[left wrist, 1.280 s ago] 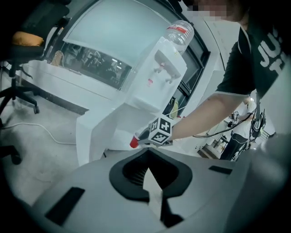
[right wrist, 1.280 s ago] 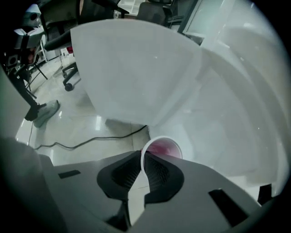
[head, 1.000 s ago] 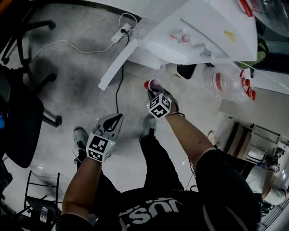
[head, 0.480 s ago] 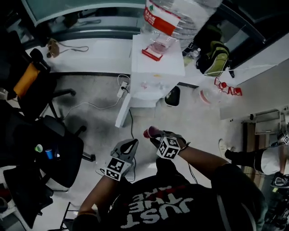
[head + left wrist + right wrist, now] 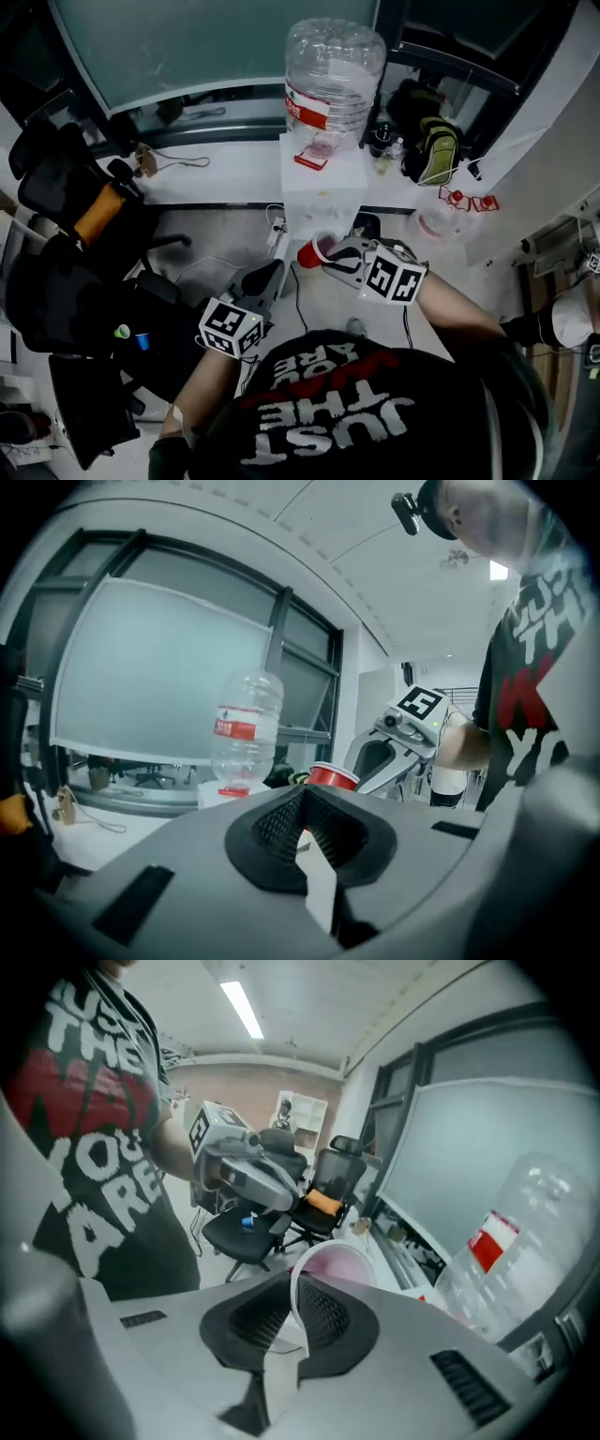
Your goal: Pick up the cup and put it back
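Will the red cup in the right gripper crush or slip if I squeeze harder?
Probably flimsy: the cup has a thin wall, pinched at one side of the rim, so it may flex. Likely light, since it looks empty. Held tilted, it could pivot.

Black T-shirt (image 5: 328, 427): "JUST THE", "YOU ARE", upside down. Water bottle label (image 5: 309, 106): red, print illegible.
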